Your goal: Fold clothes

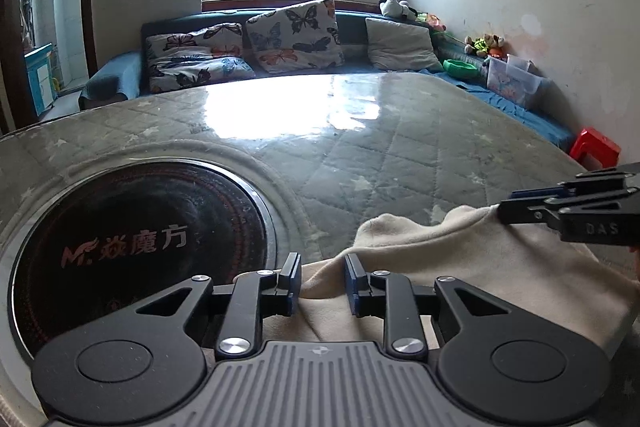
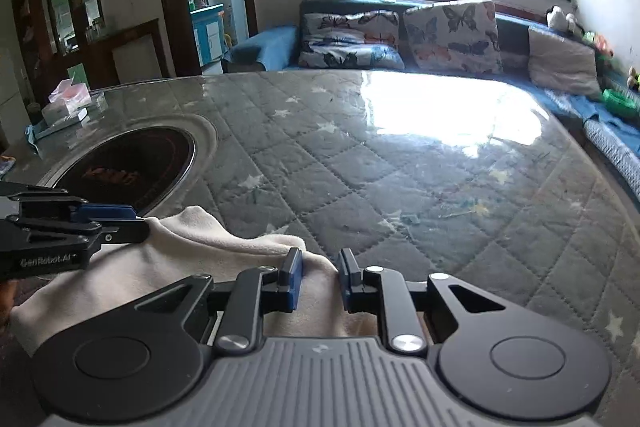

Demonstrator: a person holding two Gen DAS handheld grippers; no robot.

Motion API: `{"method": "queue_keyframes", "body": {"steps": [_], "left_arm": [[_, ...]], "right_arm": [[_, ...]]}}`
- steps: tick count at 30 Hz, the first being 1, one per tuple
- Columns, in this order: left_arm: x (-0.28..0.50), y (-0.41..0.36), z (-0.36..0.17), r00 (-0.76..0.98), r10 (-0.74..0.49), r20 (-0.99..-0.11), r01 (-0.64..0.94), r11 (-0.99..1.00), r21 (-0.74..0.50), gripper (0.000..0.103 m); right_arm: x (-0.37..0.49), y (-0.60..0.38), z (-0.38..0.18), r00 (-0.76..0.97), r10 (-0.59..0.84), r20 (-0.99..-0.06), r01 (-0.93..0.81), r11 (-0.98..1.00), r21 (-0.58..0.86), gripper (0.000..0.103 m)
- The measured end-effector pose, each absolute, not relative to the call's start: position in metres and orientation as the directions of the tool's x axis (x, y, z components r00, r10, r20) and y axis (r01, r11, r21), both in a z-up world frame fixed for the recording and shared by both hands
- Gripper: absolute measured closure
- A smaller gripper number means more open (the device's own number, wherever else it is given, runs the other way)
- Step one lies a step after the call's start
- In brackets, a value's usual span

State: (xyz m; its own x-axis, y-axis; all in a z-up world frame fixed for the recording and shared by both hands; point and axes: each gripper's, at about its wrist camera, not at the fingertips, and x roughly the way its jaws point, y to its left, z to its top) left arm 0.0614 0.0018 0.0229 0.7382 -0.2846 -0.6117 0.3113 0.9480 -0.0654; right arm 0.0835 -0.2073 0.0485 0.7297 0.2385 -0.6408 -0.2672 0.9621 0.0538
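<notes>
A cream fleece garment (image 1: 460, 267) lies bunched at the near edge of the quilted grey table cover (image 1: 400, 147); it also shows in the right wrist view (image 2: 168, 263). My left gripper (image 1: 322, 283) is open, its jaws apart on either side of a raised fold of the cloth. My right gripper (image 2: 320, 281) is open too, straddling the cloth's edge. The right gripper shows side-on in the left wrist view (image 1: 520, 203), over the garment's far corner. The left gripper shows side-on in the right wrist view (image 2: 136, 219), resting on the cloth.
A round black induction cooktop (image 1: 136, 251) is set into the table left of the garment, under a glossy clear cover. A sofa with butterfly cushions (image 1: 296, 35) lies beyond the table. A red stool (image 1: 594, 147) stands right. A tissue box (image 2: 64, 111) sits far left.
</notes>
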Motion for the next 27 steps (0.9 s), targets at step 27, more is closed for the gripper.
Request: {"method": "queue_keyframes", "body": {"steps": [27], "left_arm": [[0.022,0.026,0.022,0.795,-0.150,-0.587,0.208,0.978,0.031,0.074]], "right_arm": [[0.011,-0.202,0.051,0.742,0.243,-0.625,-0.327,0.945,-0.020,0.075]]}}
